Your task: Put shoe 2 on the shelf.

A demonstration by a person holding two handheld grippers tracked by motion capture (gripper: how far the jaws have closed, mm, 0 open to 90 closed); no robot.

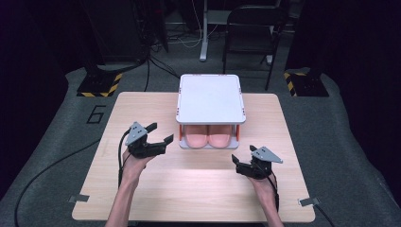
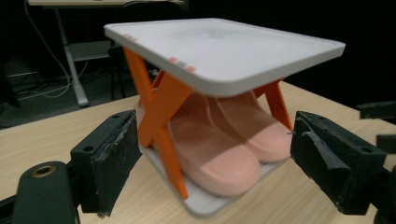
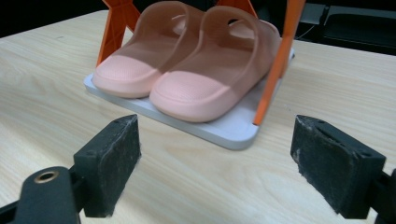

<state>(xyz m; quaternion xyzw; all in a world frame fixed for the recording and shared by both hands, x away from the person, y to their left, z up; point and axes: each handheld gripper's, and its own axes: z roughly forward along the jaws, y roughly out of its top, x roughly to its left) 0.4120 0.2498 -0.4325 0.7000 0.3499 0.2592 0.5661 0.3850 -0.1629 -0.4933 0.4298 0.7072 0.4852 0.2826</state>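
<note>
The 2 pink slippers [image 1: 210,139] sit side by side on the lower shelf of a small rack [image 1: 210,97], at the centre of the high view, under its white top board. Their toes point toward the bottom of the frame, so each slipper's long axis runs from the lower edge of the picture up toward the top, straight out of the rack's open front.

The left gripper [image 1: 159,133] hangs at the left of centre, level with the rack's lower left corner and just beside its orange leg [image 2: 159,121]. Its jaws stand wide apart with nothing between them. In the left gripper view the slippers [image 2: 219,149] lie ahead and slightly right of centre, seen at an angle past that leg.

The right gripper [image 1: 242,164] sits lower in the high view, below the rack's right corner and a little farther off. Its jaws are spread too, and nothing is held. In the right gripper view the toes [image 3: 187,86] face it from the upper middle, with bare table [image 3: 196,177] between.

The left gripper seems nearer, but the leg partly blocks it; the right one faces the toes with a clear, if slightly slanted, line in.
</note>
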